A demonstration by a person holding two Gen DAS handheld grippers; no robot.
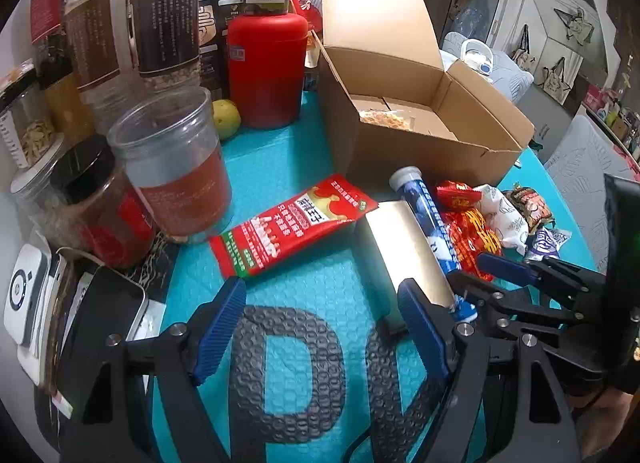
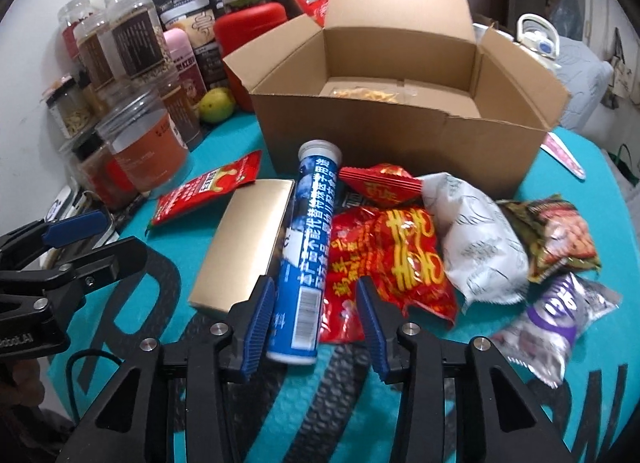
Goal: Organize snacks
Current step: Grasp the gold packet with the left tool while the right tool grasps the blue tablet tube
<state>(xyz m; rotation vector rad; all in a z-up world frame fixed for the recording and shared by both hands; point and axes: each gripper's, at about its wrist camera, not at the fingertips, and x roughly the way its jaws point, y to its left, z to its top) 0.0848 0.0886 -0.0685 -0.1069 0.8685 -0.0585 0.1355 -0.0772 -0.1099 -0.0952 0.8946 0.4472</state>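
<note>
Your right gripper [image 2: 316,319] straddled the lower end of the blue tube [image 2: 306,247], its blue pads either side of the barcode end and, as far as the right wrist view showed, not yet pressing: a gap stood at the right pad, while contact at the left pad could not be told. Your left gripper [image 1: 320,327] hung open over the teal mat [image 1: 280,167], nothing between its fingers, its right pad just beside the near corner of the gold box [image 1: 404,251].

The tube lay flat on the mat with its grey cap towards twelve o'clock, touching the gold box at nine o'clock and the red crinkly bag [image 2: 388,259] at three. The open carton [image 2: 400,135] waited at twelve o'clock with one packet already inside.

You likely had a stiff, light, glossy cylinder there: it would not crush, but it could roll or slide between smooth pads. Taking it across the barrel nearer its middle would probably stop the capped end from drooping. The bags beside it looked soft and air-filled, better pinched at a sealed edge.
</note>
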